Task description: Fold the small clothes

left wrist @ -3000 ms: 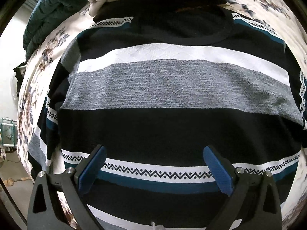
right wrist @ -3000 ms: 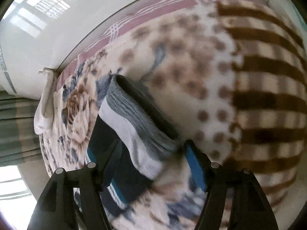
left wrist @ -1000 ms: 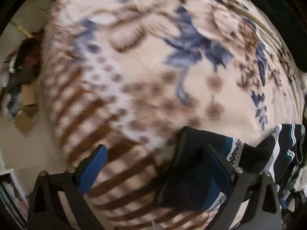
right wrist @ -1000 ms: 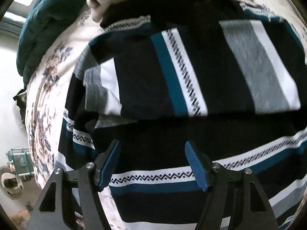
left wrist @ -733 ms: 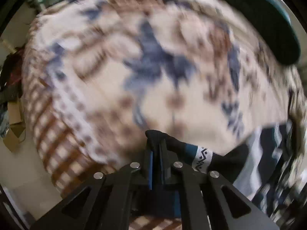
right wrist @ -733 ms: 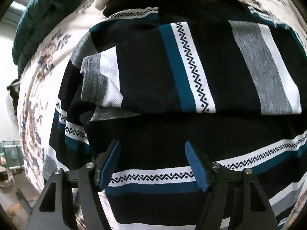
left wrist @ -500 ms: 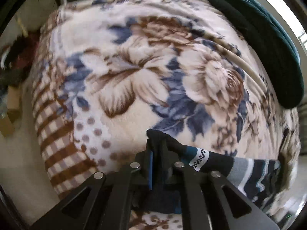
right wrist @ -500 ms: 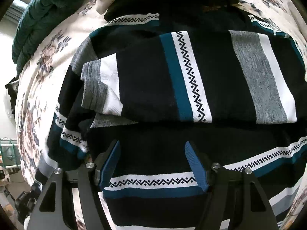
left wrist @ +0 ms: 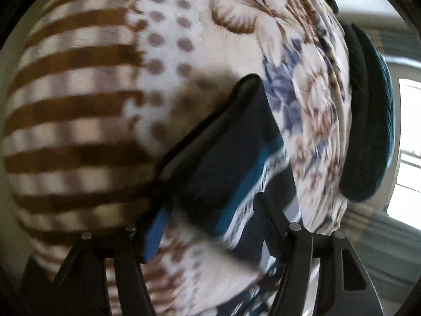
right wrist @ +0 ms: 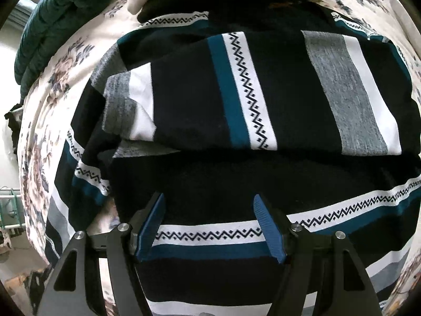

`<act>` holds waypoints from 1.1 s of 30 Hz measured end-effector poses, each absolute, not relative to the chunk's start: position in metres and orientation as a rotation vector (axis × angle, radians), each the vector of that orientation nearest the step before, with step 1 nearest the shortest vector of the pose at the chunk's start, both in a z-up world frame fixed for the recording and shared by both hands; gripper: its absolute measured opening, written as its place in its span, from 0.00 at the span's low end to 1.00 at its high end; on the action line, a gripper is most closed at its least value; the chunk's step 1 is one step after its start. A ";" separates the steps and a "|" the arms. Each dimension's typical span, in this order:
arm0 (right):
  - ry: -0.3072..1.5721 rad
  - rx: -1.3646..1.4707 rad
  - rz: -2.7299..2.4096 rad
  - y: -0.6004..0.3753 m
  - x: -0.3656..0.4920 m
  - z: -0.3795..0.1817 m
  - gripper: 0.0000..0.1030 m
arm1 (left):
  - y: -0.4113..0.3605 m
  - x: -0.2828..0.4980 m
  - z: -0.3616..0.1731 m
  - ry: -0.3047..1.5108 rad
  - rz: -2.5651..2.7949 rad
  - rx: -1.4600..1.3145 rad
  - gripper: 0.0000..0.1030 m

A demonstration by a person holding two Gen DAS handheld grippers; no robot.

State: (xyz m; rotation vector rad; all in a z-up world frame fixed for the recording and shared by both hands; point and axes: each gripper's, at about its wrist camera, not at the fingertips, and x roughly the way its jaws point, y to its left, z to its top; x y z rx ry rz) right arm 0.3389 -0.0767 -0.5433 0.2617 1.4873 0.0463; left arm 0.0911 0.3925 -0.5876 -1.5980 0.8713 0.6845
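Striped black-teal-white knit sweater – 1 sleeve just released as left gripper jaws were opening; right gripper empty, spread – sleeve fold placed.

Sweater lies on blanket, its sleeve folded across.

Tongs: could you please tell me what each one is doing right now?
Left tongs: open, just been opening, sleeve loose between them.
Right tongs: open, empty, over sweater.
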 end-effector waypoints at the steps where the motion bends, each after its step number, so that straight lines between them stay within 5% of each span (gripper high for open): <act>1: 1.489 0.267 0.044 -0.080 0.338 -0.545 0.69 | 0.397 0.099 -0.590 0.868 0.710 -1.580 0.58; 3: 1.487 0.282 0.038 -0.087 0.338 -0.547 0.69 | 0.402 0.114 -0.583 0.845 0.804 -1.516 0.52; 5: 1.486 0.285 0.035 -0.094 0.338 -0.547 0.69 | 0.402 0.127 -0.567 0.808 0.852 -1.441 0.13; 6: 1.486 0.272 0.029 -0.098 0.338 -0.546 0.69 | 0.400 0.142 -0.553 0.815 0.840 -1.367 0.04; 17: 1.449 -0.092 -0.175 -0.143 0.376 -0.528 0.77 | 0.293 0.270 -0.433 0.863 0.606 -0.740 0.04; 33: 1.456 0.177 -0.267 -0.311 0.357 -0.516 0.82 | -0.097 0.414 -0.404 1.052 -0.161 -0.404 0.10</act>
